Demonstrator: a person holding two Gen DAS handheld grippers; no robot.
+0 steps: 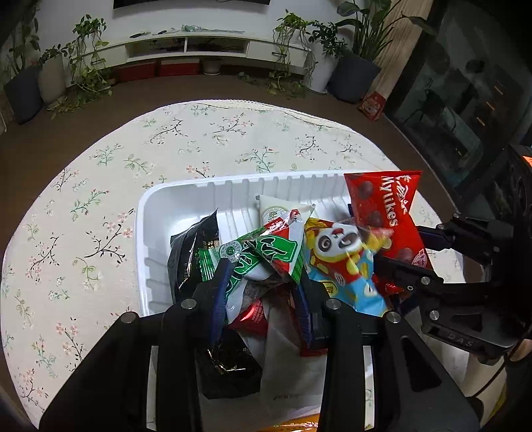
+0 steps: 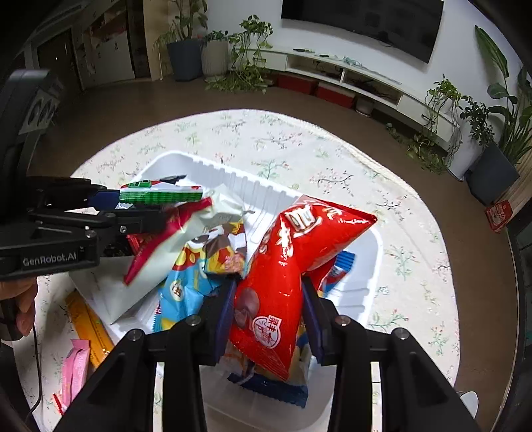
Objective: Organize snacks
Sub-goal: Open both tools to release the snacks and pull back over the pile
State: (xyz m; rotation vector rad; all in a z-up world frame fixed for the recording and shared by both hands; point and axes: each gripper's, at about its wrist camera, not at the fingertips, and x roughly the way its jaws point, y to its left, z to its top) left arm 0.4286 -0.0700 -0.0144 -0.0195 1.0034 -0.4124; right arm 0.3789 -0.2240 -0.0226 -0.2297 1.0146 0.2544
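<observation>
while over the white tray — left fingers pinch green-white packet | right fingers pinch red bag

A brown floor runs to a white wall with a low white cabinet, potted plants at both ends, and a dark screen above.

Bright overhead light washes out the tablecloth; dim floor beyond, fisheye-bent black corners, blurred snack packets
</observation>
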